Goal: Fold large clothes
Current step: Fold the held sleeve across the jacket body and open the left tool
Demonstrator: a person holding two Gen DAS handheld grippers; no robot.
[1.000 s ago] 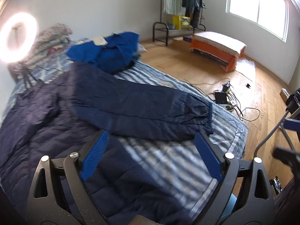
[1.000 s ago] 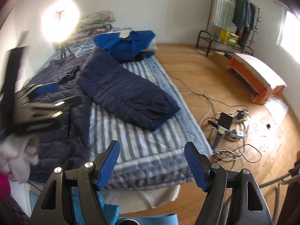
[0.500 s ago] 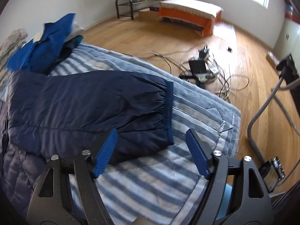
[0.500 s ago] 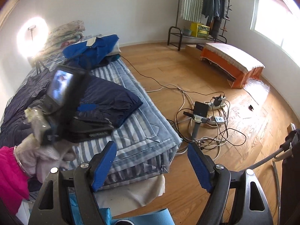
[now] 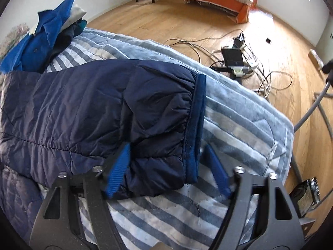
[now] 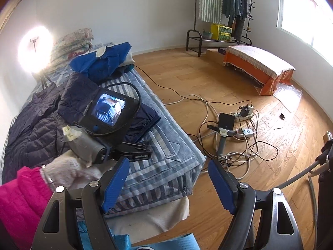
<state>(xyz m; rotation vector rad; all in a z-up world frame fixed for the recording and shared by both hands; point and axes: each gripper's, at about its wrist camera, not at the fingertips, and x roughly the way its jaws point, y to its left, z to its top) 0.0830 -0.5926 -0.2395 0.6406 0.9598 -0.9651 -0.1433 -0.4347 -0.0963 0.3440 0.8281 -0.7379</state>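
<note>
Lying spread on the striped mattress, the dark blue padded jacket has one sleeve stretched out flat toward the edge of the bed, probably so that it can be taken by its end and folded back over the body. The left gripper is placed low over the end of this sleeve, and its jaws are closing. The blue cuff and the last gathered part of the sleeve lie between the two pads: the left pad is already on the fabric, while the right pad is just beside the cuff, over the striped cover, and seems not yet to press it. So I judge that the grip is not finished. The right gripper stands with its jaws apart and nothing between them, near the corner of the mattress, apart from the jacket; I think it waits for its turn. In the right wrist view a gloved hand with a pink sleeve holds the left tool, whose small screen faces upward.
</note>
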